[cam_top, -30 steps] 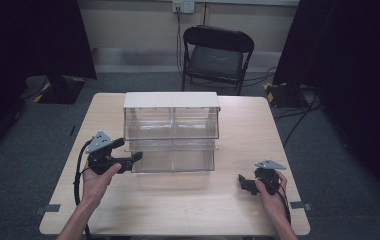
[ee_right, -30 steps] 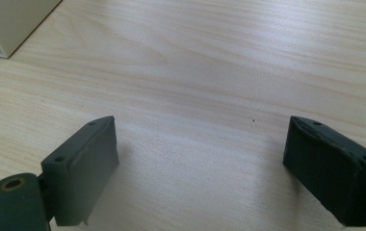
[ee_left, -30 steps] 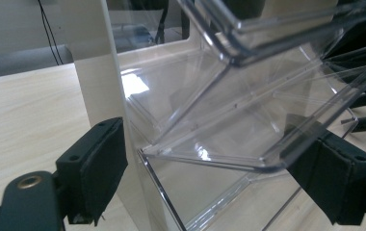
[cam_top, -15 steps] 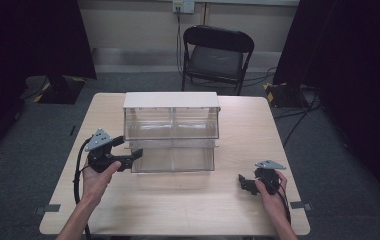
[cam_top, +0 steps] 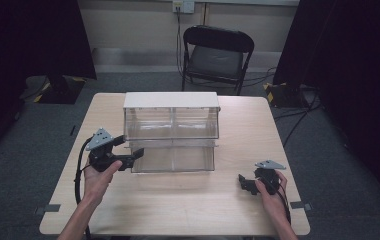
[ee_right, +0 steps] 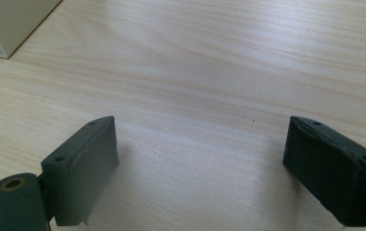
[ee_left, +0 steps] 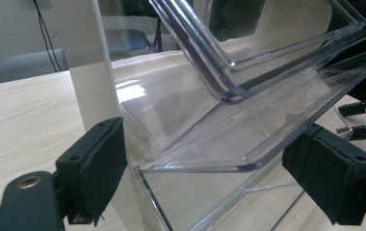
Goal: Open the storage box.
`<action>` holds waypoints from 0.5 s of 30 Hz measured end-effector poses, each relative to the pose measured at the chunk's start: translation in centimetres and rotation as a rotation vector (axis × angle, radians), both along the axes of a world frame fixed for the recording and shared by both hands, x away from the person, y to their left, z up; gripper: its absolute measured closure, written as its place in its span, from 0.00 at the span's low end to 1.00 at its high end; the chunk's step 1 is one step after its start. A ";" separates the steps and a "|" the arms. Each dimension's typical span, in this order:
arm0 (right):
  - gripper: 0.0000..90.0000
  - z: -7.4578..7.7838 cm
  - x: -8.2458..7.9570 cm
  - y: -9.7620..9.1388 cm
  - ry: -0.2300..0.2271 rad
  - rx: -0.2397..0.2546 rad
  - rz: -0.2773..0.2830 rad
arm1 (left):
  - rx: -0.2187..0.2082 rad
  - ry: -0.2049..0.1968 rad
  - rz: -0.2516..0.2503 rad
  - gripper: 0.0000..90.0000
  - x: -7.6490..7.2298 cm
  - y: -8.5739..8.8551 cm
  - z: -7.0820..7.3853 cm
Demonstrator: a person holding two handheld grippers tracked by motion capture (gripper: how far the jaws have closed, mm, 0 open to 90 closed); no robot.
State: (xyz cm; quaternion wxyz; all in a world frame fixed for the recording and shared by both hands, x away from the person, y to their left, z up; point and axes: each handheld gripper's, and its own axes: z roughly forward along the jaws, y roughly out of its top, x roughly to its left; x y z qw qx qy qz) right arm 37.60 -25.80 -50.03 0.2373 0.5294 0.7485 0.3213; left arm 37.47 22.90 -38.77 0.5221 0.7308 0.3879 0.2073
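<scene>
One clear two-drawer organizer [cam_top: 170,132] between the left gripper's [cam_top: 133,156] wide-open, empty jaws; right gripper [cam_top: 244,182] gapes empty over bare desk [cam_top: 188,210]; one folding chair [cam_top: 217,52] beyond.

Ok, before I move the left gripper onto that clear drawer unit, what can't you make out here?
- Whether the left gripper touches the clear drawer unit: high view too small, and in the left gripper view both pads stand apart from the plastic.
- Drawer contents: glare and see-through walls confuse the left gripper view.
- The unit's back: hidden by its white top.
- Right gripper jaw gap: tiny in the high view.
</scene>
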 end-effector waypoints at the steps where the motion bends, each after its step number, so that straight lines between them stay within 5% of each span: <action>1: 0.13 0.0 0.0 0.0 0.000 0.000 0.000 | -0.006 0.001 0.002 0.17 0.0 -0.1 0.0; 15: 0.13 0.0 0.0 0.0 0.000 0.000 0.000 | 0.001 0.010 -0.005 0.17 0.6 -0.5 0.0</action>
